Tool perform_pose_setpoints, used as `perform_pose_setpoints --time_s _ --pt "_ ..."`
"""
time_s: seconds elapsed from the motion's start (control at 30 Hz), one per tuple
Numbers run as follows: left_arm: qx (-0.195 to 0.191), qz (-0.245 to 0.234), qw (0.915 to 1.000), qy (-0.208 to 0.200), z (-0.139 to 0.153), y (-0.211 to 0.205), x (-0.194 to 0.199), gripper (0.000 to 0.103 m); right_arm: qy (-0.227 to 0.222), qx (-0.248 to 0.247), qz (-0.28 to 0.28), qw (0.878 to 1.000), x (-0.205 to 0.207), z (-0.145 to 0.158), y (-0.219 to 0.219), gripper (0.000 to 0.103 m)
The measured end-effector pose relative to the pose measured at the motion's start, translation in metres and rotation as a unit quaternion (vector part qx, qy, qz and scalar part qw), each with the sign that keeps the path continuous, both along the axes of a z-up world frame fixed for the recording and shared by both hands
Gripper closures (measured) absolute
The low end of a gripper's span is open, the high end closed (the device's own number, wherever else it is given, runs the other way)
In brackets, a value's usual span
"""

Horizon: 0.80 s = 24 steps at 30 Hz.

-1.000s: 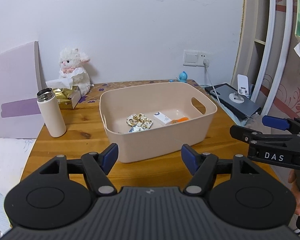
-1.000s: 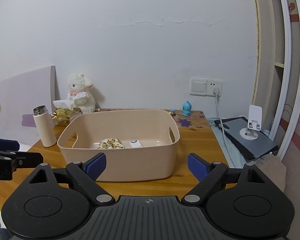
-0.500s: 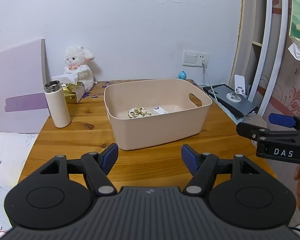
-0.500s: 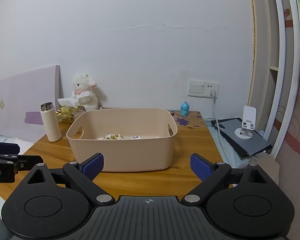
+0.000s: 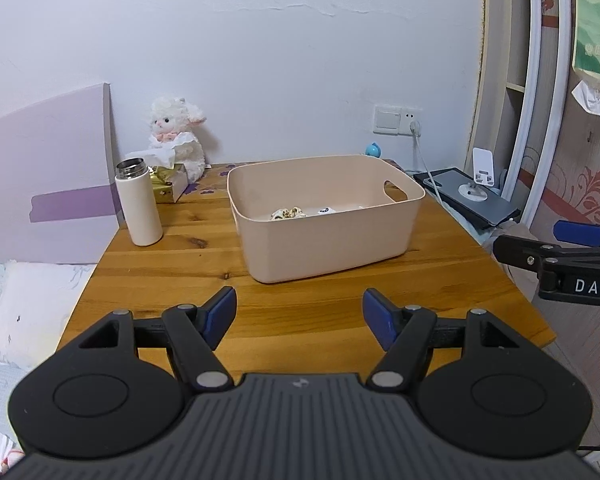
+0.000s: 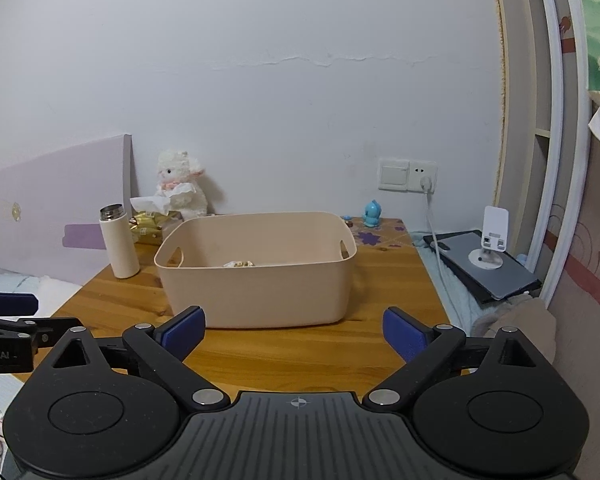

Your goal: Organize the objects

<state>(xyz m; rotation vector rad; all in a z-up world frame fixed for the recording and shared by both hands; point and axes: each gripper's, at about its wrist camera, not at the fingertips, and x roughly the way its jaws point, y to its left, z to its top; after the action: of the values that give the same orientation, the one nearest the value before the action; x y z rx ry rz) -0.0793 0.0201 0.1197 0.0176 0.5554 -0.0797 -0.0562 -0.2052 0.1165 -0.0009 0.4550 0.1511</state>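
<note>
A beige plastic bin (image 5: pixel 332 236) (image 6: pixel 260 288) stands on the wooden table (image 5: pixel 172 264) (image 6: pixel 384 272). Inside it lie a patterned cloth item (image 5: pixel 287 213) (image 6: pixel 239 264) and a small white object (image 5: pixel 326 211). My left gripper (image 5: pixel 299 316) is open and empty, held back from the bin over the table's near edge. My right gripper (image 6: pixel 294 332) is also open and empty, in front of the bin. In the left wrist view the right gripper (image 5: pixel 556 248) shows at the far right, and the left gripper's finger (image 6: pixel 8 304) shows at the left of the right wrist view.
A white flask (image 5: pixel 139 202) (image 6: pixel 118 240) stands left of the bin. Behind it are a tissue box (image 5: pixel 168 184) and a plush lamb (image 5: pixel 176 136) (image 6: pixel 180 184). A small blue figure (image 6: pixel 373 213) sits near the wall. A dark tablet with a white stand (image 6: pixel 488 264) lies right of the table.
Both grippers have pulled back and lowered, so the bin looks farther away and its contents are mostly hidden by the rim. Both stayed open.
</note>
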Motion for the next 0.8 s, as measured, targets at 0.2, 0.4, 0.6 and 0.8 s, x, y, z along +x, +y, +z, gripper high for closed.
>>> perform_pose_setpoints --time_s 0.2,0.4,0.6,0.8 --pt "0.003 0.010 0.9999 0.000 0.000 0.009 -0.018 0.032 0.001 -0.005 0.007 1.000 -0.015 -0.001 -0.001 0.005" --pt "0.009 0.022 0.9997 -0.006 0.002 0.014 -0.036 0.028 0.004 -0.008 0.008 1.000 -0.026 -0.003 0.002 0.004" --pt "-0.006 0.026 0.9996 -0.009 0.006 0.021 -0.046 0.024 0.004 -0.015 0.009 1.000 -0.033 -0.003 0.007 0.004" --pt "-0.014 0.027 0.9995 -0.002 0.008 0.024 -0.052 0.020 0.007 -0.017 0.013 1.000 -0.040 -0.003 0.008 0.002"
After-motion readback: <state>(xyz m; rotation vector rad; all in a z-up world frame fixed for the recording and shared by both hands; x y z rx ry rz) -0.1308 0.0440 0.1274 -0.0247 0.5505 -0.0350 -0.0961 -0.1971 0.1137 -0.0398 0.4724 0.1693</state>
